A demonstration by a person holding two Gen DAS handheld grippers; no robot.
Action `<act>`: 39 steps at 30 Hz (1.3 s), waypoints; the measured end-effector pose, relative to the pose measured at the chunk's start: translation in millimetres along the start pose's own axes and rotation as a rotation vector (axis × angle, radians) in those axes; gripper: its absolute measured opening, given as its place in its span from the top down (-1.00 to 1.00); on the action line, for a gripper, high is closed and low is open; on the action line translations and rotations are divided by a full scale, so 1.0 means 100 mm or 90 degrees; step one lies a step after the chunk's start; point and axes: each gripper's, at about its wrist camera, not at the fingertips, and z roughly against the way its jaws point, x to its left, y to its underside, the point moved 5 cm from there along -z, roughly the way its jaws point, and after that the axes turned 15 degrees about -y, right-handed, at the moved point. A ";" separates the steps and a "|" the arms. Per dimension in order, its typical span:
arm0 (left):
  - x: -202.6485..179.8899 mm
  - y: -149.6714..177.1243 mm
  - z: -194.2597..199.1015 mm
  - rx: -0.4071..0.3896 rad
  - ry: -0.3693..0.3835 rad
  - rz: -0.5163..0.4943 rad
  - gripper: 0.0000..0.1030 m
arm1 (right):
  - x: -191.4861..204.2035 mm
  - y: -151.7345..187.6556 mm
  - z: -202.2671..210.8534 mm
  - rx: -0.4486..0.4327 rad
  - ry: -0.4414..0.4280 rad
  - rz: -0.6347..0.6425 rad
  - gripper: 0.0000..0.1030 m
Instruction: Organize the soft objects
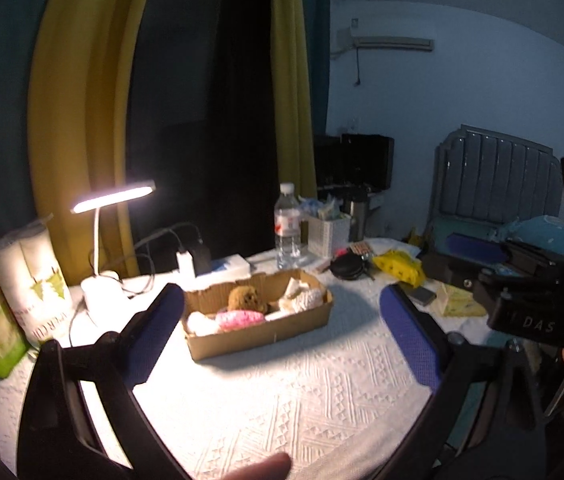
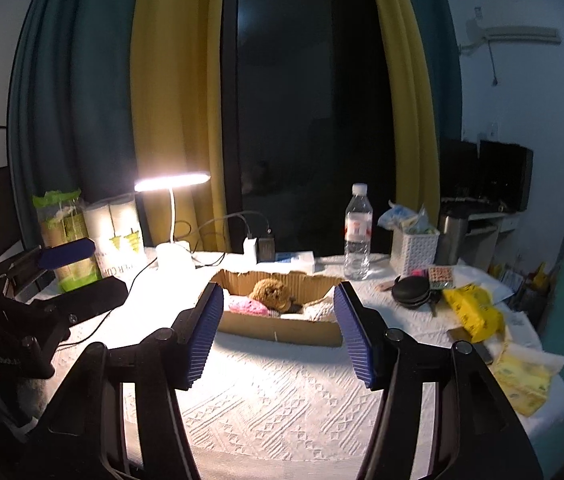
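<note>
A shallow cardboard box (image 1: 265,336) (image 2: 282,326) sits on the white tablecloth. It holds a brown plush toy (image 1: 246,298) (image 2: 271,292), a pink knitted piece (image 1: 241,319) (image 2: 247,306) and white soft pieces (image 1: 308,300) (image 2: 320,308). My left gripper (image 1: 282,300) is open and empty, held back from the box's near side. My right gripper (image 2: 277,292) is open and empty, also short of the box. The right gripper's body shows at the right of the left wrist view (image 1: 530,300); the left one shows at the left of the right wrist view (image 2: 41,312).
A lit desk lamp (image 2: 171,240), paper rolls (image 2: 117,236), a charger (image 2: 259,248), a water bottle (image 2: 358,232), a white basket (image 2: 414,250), a black pouch (image 2: 412,292), a yellow packet (image 2: 472,312) and tissue packs (image 2: 522,376) ring the box.
</note>
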 end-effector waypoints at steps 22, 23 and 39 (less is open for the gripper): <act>-0.01 -0.34 0.49 -0.058 -0.018 -0.003 -0.92 | 0.11 -0.27 0.51 -0.048 0.046 0.023 -0.37; -0.01 -0.34 0.49 -0.059 -0.018 -0.003 -0.92 | 0.11 -0.27 0.50 -0.045 0.045 0.024 -0.37; 0.00 -0.32 0.49 -0.056 -0.021 0.002 -0.92 | 0.16 -0.26 0.48 -0.032 0.039 0.028 -0.37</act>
